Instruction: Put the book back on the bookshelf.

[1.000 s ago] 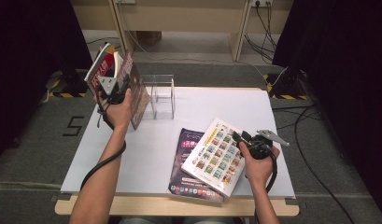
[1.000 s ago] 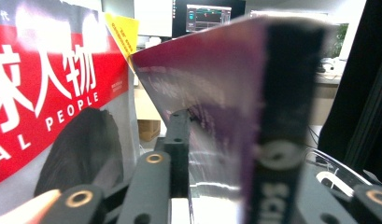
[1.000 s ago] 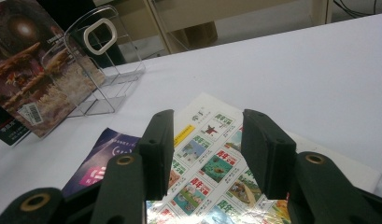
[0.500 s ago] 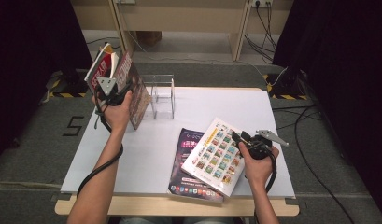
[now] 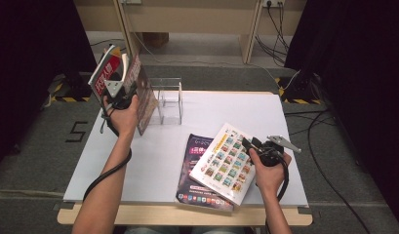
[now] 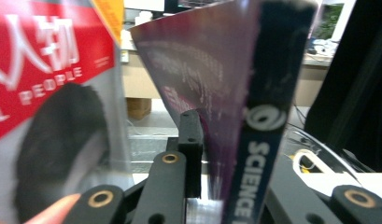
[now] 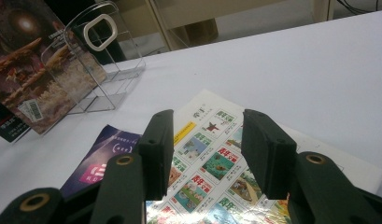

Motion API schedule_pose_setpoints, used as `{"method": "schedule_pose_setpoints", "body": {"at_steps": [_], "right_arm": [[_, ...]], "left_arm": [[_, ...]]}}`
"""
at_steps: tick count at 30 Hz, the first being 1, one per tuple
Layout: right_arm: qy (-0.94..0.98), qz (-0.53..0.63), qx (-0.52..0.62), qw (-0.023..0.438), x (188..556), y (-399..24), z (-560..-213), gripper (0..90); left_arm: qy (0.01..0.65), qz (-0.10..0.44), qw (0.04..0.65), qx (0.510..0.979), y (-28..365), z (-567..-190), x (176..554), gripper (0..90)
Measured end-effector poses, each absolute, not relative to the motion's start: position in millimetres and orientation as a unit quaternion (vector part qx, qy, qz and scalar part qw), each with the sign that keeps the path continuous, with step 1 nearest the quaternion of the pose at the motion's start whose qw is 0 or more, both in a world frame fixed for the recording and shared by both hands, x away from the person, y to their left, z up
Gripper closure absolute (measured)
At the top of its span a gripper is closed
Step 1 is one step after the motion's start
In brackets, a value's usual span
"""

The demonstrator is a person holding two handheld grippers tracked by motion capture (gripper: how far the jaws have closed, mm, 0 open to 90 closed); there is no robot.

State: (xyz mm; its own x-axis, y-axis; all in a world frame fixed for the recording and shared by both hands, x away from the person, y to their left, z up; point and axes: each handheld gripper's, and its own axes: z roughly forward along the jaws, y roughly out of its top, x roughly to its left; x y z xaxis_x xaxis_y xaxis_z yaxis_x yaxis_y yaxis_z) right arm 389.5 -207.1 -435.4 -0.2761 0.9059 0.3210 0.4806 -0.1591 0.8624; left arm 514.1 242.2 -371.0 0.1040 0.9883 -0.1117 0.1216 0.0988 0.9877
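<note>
Left gripper has just closed its jaws on the science magazine, holding it upright beside the clear rack, which stands just to its right. Right gripper hovers unclenched over the flat comic-cover magazine.

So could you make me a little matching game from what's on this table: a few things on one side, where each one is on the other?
Things:
1. Science magazine
2. clear rack
3. white picture-grid magazine
4. dark purple magazine

Places:
A. lying flat, partly under another magazine
B. standing at the table's far edge
C. lying on top, just under the right gripper
D. upright between the left gripper's jaws

Pairs: 1-D, 2-B, 3-C, 4-A
</note>
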Motion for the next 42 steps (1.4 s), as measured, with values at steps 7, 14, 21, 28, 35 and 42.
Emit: {"method": "schedule_pose_setpoints", "body": {"at_steps": [7,14,21,28,35,42], "right_arm": [[0.612,0.512,0.566,0.208,388.8,-209.0,-433.9,54.6],[0.614,0.510,0.566,0.205,389.8,-209.2,-435.2,54.5],[0.614,0.510,0.567,0.205,390.5,-209.9,-436.0,54.5],[0.615,0.510,0.565,0.206,390.3,-209.7,-435.9,54.6],[0.614,0.511,0.565,0.206,390.3,-210.9,-436.2,54.6],[0.616,0.510,0.564,0.207,390.0,-210.4,-436.3,54.6]], "left_arm": [[0.529,0.392,0.510,0.553,233.5,-367.0,524.9,77.8],[0.531,0.395,0.502,0.558,232.4,-364.0,530.0,83.4],[0.512,0.424,0.515,0.541,232.0,-355.6,531.0,83.5],[0.517,0.436,0.512,0.529,231.2,-360.3,535.4,83.4],[0.527,0.448,0.504,0.517,231.5,-375.7,534.9,83.3],[0.528,0.461,0.490,0.518,235.0,-375.3,534.2,80.5]]}}
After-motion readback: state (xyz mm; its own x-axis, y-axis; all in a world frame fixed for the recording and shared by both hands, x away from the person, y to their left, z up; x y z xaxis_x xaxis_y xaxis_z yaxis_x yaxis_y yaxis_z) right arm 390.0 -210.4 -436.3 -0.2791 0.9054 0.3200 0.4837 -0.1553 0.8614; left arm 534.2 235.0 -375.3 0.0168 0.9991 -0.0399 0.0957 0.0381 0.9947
